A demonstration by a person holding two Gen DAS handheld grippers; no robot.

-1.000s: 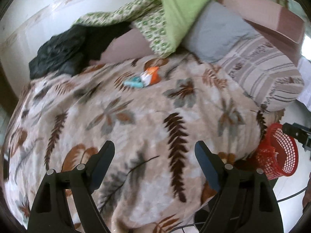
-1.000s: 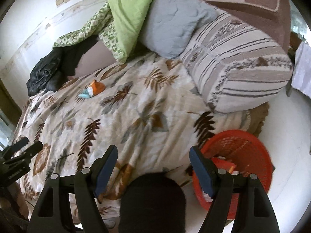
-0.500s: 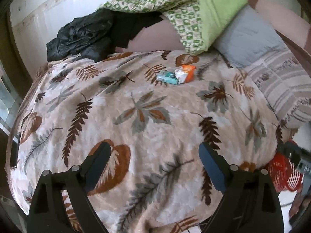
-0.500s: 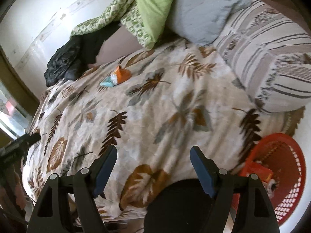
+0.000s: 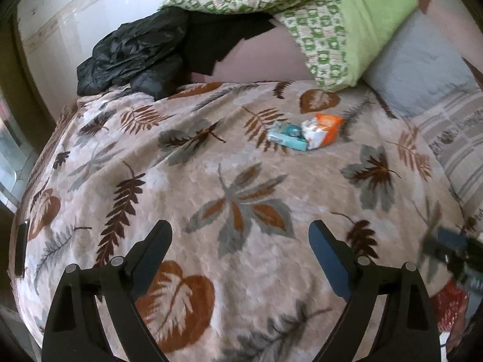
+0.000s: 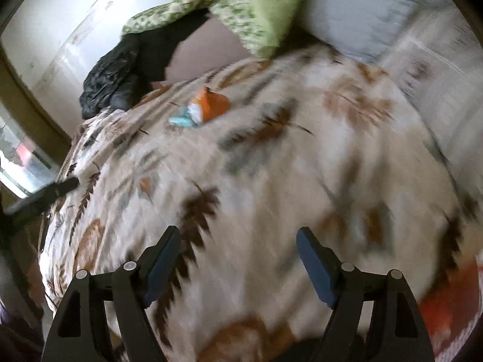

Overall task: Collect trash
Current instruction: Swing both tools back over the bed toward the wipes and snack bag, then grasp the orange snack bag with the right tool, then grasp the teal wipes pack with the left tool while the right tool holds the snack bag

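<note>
An orange and white wrapper lies on the leaf-patterned bedspread touching a light blue packet on its left. Both lie well ahead of my left gripper, which is open and empty over the near part of the bed. In the blurred right wrist view the orange wrapper and blue packet lie far ahead and left of my right gripper, also open and empty. The red trash basket shows at the bed's lower right edge, also as a red blur in the right wrist view.
A black jacket lies at the far left of the bed. A green patterned blanket, a grey pillow and a striped pillow sit at the far right. A white wall runs behind the bed.
Both grippers have moved forward over the bed toward the wrappers, which now look larger. The red basket has slid to the lower right edge of both views. Both stay open.
</note>
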